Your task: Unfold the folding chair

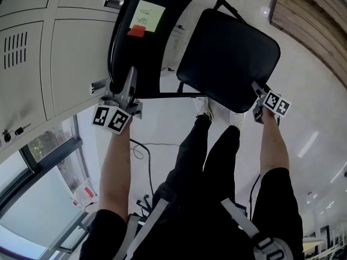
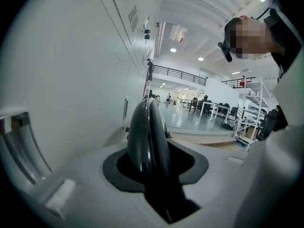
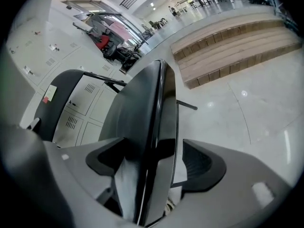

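Pale metal lockers (image 1: 49, 53) fill the left of the head view, and the folding chair (image 1: 162, 95) stands close in front of them, above the person's white shoes (image 1: 205, 108) on the glossy floor (image 1: 309, 102). The left tool (image 1: 129, 83), at the end of a bare forearm, sits at the lower edge of the chair's black backrest (image 1: 122, 58). In the left gripper view the left tool (image 2: 156, 167) has its jaws apart, with the backrest's rounded edge (image 2: 147, 132) standing between them and a dark gap on either side, so the pads do not press on it. A yellow-green sticky note (image 1: 149, 14) and a small red tag (image 1: 136, 30) are stuck near the top of the backrest. Right of it the black seat (image 1: 227, 53) is swung away from the backrest, joined to it by thin frame bars. The right tool (image 1: 259, 91) is at the seat's near right corner. In the right gripper view the right tool (image 3: 154, 163) is wide open, the seat (image 3: 152, 122) edge-on between the jaws, and the right pad is clearly off it. Wooden steps (image 1: 314, 20) lie at the far right.
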